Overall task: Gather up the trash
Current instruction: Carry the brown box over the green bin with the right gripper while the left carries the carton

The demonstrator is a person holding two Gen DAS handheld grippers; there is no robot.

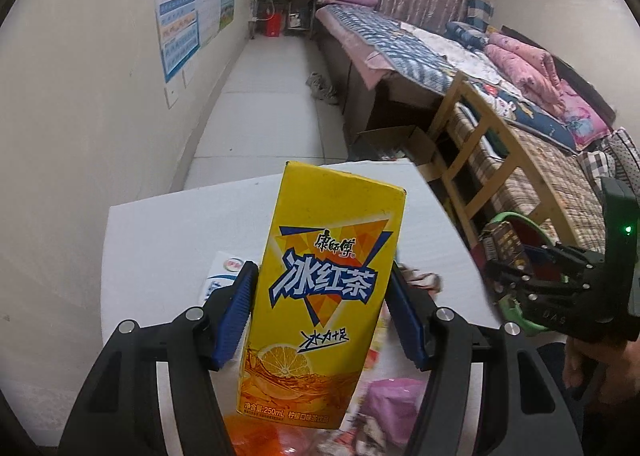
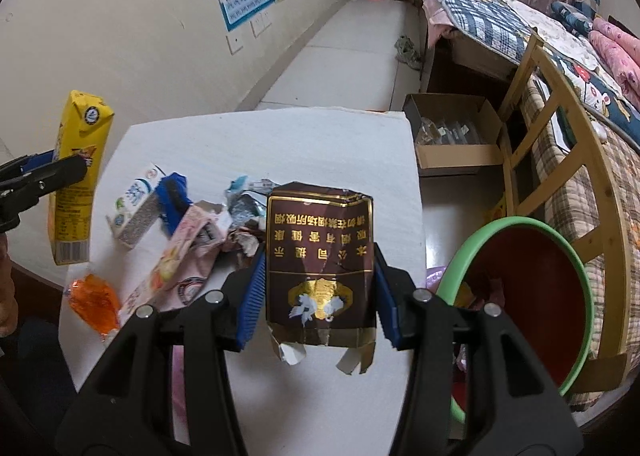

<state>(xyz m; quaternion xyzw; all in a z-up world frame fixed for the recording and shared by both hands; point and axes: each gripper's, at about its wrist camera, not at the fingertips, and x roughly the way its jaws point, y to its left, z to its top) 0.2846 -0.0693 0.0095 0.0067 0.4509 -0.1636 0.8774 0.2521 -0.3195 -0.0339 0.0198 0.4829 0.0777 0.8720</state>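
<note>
The left gripper (image 1: 320, 316) has its fingers (image 1: 236, 316) clamped on the sides of a yellow iced tea carton (image 1: 316, 288), held clear above the white desk (image 1: 160, 240). The right gripper (image 2: 318, 296) has its fingers (image 2: 252, 300) closed on a torn brown cigarette pack (image 2: 320, 256), also lifted off the desk. Neither piece is in the bin yet: the green-rimmed red bin (image 2: 532, 296) stands on the floor just beside the desk's edge, on the side of the right gripper, with some scraps seemingly already inside.

Much is left on the desk, judging from the right wrist view: a small milk carton (image 2: 136, 212), a blue wrapper (image 2: 174, 196) beside it, a pink printed wrapper (image 2: 180, 268), crumpled foil and paper (image 2: 244, 216), and an orange plastic wrapper (image 2: 94, 302) nearest the desk's front edge. The collecting looks barely under way.
</note>
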